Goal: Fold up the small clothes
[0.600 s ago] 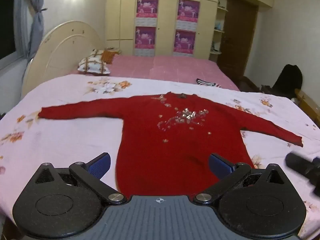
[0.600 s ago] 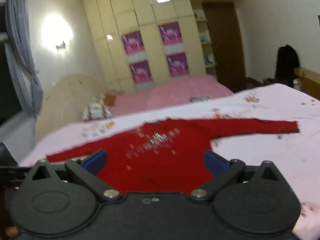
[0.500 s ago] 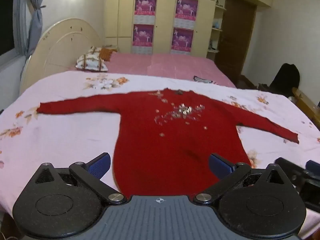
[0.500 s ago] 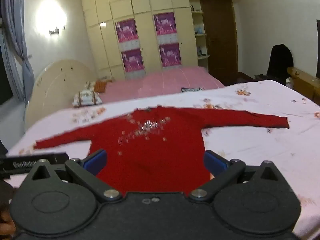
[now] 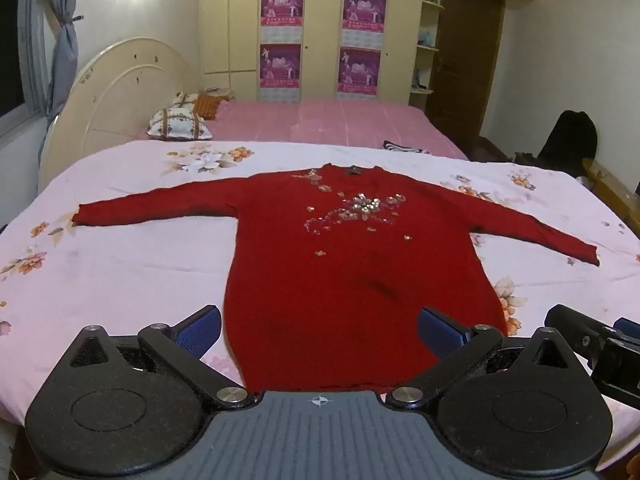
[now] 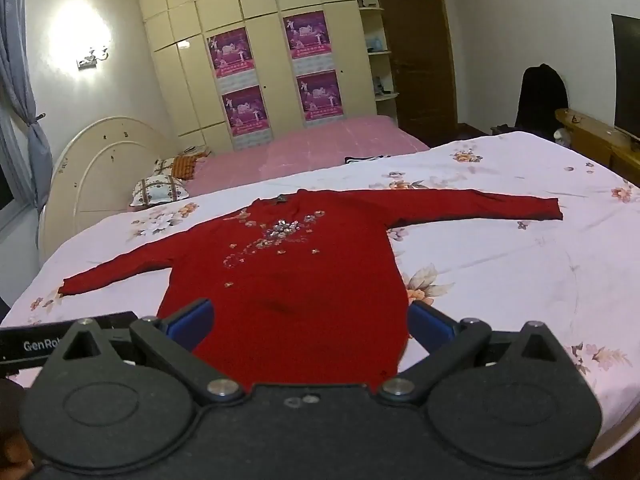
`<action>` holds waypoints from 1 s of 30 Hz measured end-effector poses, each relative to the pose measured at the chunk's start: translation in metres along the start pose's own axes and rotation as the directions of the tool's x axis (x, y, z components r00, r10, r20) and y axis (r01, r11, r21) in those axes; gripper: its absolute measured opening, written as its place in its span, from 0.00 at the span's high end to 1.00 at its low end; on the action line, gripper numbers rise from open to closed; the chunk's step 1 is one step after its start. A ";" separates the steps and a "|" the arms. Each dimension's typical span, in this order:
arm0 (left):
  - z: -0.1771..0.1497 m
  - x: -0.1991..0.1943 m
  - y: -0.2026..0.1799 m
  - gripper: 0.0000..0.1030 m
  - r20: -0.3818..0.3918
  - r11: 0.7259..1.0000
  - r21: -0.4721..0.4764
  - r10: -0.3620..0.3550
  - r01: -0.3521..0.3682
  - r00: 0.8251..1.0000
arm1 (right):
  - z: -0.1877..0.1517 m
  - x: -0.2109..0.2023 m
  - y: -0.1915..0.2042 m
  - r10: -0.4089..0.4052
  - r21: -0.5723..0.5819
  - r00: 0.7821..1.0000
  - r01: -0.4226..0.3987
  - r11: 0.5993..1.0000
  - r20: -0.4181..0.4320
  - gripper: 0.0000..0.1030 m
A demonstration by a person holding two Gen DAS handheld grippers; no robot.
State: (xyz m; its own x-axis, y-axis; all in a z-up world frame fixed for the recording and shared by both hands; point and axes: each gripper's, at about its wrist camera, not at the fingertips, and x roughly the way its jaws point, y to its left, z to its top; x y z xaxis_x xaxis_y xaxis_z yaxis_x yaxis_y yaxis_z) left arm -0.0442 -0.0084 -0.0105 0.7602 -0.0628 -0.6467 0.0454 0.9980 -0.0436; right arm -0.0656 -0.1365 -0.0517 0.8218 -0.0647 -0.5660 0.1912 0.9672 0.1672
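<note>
A red long-sleeved sweater [image 5: 344,264] with sequin flowers on the chest lies flat and spread out on the floral bedsheet [image 5: 120,272], both sleeves stretched sideways, hem toward me. It also shows in the right wrist view [image 6: 296,280]. My left gripper [image 5: 320,328] is open and empty, held above the hem. My right gripper [image 6: 308,320] is open and empty, also above the hem. The right gripper's body shows at the right edge of the left wrist view [image 5: 592,344].
A second bed with a pink cover [image 5: 320,124] and pillows [image 5: 180,128] lies behind. A cream headboard [image 5: 120,92] stands at the left. A wooden bench [image 6: 592,136] runs along the right side. A wardrobe [image 5: 320,32] fills the far wall.
Both grippers have pulled back and risen a little, so more of the sweater and bed shows. The sweater has not moved. Both stay open.
</note>
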 end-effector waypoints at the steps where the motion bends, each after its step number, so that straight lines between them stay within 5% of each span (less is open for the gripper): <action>1: 0.000 0.000 0.000 0.00 -0.002 1.000 0.001 -0.001 0.001 1.000 | -0.001 -0.001 0.001 -0.001 -0.001 1.000 0.001 1.000 0.001 0.01; 30: 0.006 0.025 -0.003 0.00 -0.035 1.000 0.003 0.014 -0.014 0.999 | 0.002 0.008 0.010 -0.021 0.003 0.999 0.021 1.000 -0.028 0.01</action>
State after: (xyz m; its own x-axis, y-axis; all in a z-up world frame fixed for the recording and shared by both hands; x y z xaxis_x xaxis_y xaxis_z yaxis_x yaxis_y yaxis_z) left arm -0.0216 -0.0130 -0.0223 0.7376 -0.0485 -0.6735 0.0367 0.9988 -0.0317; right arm -0.0563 -0.1279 -0.0526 0.8022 -0.0782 -0.5919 0.2102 0.9649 0.1574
